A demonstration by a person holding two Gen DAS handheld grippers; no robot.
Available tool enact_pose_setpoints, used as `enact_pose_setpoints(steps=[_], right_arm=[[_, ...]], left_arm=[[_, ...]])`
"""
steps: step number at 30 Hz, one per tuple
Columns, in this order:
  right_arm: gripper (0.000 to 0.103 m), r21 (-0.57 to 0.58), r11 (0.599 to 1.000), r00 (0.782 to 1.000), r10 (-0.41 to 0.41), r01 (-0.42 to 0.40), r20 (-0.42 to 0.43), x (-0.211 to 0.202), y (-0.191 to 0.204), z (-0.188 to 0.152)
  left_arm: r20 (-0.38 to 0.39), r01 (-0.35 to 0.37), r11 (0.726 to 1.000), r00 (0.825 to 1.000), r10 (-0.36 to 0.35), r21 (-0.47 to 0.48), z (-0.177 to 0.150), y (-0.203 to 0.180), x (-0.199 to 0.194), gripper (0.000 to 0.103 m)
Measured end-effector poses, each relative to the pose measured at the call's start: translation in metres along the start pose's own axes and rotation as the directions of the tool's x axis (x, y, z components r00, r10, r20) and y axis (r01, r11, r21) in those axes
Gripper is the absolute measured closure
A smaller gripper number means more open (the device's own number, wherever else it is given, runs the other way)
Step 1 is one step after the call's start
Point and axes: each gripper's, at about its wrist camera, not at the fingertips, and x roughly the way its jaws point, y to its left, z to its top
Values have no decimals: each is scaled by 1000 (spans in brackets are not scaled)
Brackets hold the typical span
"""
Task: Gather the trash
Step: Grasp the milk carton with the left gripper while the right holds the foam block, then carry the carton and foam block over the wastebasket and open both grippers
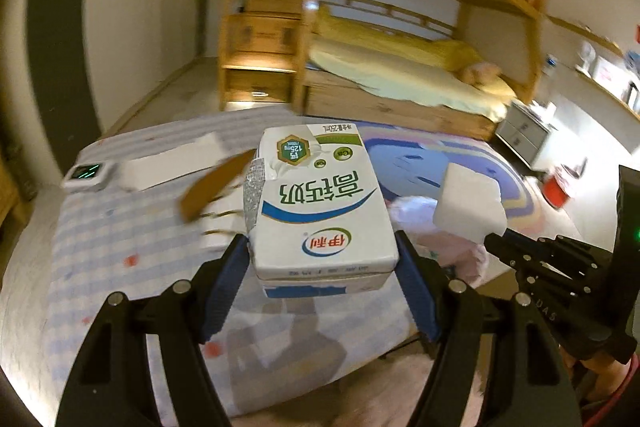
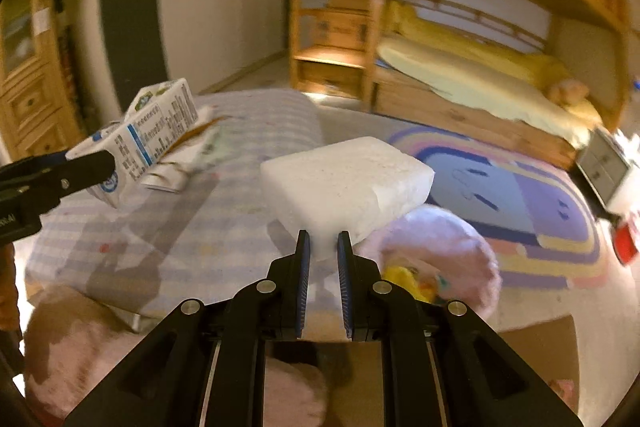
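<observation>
Left tool point(image 1: 322, 259) clamps the milk carton point(image 1: 320, 203) between its pads — right tool point(image 2: 323, 241) pinches the white foam block point(image 2: 346, 183).

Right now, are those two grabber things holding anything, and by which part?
Yes. The left hand-held gripper clamps the milk carton by its two sides at the near end. The right hand-held gripper pinches the white foam block at its near edge.

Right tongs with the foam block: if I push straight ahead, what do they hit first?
Likely nothing close: past the foam block held by the right tongs lies open floor with the rug, then the bunk bed. Depth is uncertain.
</observation>
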Motion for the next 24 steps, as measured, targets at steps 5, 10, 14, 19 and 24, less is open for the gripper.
enact_pose_setpoints(steps=[5,10,14,19,24], right_arm=[[89,96,993,997,-67,71,-39,7,-55,-15],[89,144,981,990,-123,133,-73,19,-92,-25],[89,161,974,983,-145,161,-110,38,-112,-29],[89,192,966,978,-145,172,-150,62,-133,-32],[87,198,966,977,-136,168,-167,81,-142,-33]], left_arm=[[-41,93,991,995,-90,100,12,-53,41,33],[-95,176,968,982,-161,179,23,-98,84,33],[-147,232,952,968,-205,201,34,-123,120,33],[-155,270,940,958,-240,211,48,-144,150,33],[-150,284,932,955,-255,225,52,-156,166,32]])
